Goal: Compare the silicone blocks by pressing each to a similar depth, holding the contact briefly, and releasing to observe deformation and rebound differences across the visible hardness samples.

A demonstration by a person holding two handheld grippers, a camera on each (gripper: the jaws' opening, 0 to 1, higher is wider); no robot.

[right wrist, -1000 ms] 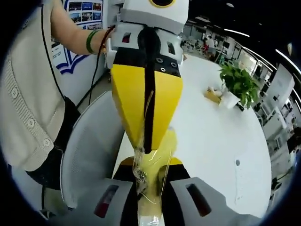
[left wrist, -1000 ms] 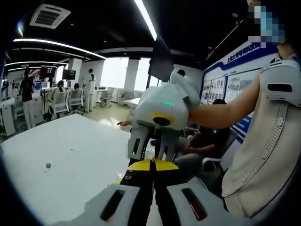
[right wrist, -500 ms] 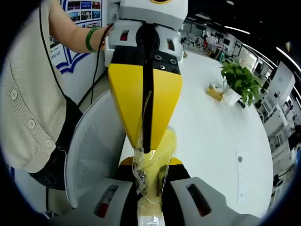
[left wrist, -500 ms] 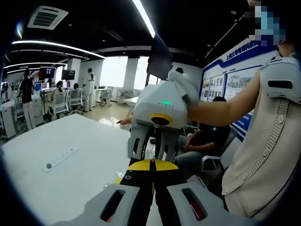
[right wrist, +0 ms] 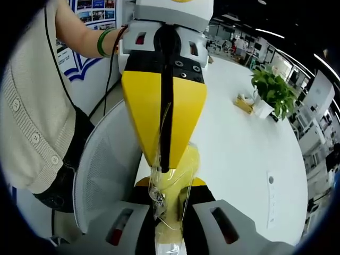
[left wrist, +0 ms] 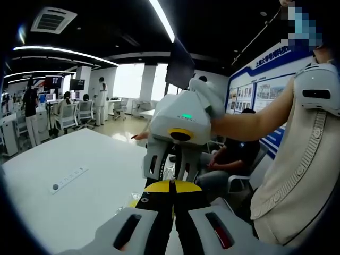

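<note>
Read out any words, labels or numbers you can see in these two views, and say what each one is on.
Blue wall board, left gripper view: white characters along its top band, too blurred to read.
Posters on the wall, right gripper view: print too small to read.
Both grippers, the table and the wrapped yellow block: no legible text.

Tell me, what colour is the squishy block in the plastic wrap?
Yellow; the block shows best in the right gripper view.

The place was a large open-plan office or showroom. A dark ceiling carried long curved white light strips (left wrist: 64, 51) and a square air-conditioning vent (left wrist: 55, 18). A broad white bench (left wrist: 69, 186) held a white power strip (left wrist: 66, 179), and in the right gripper view a potted green plant (right wrist: 273, 91). Farther back stood white desks with grey office chairs (left wrist: 68, 116), dark monitors (left wrist: 77, 84) and several people. Blue-and-white display boards (left wrist: 261, 95) lined one wall.
</note>
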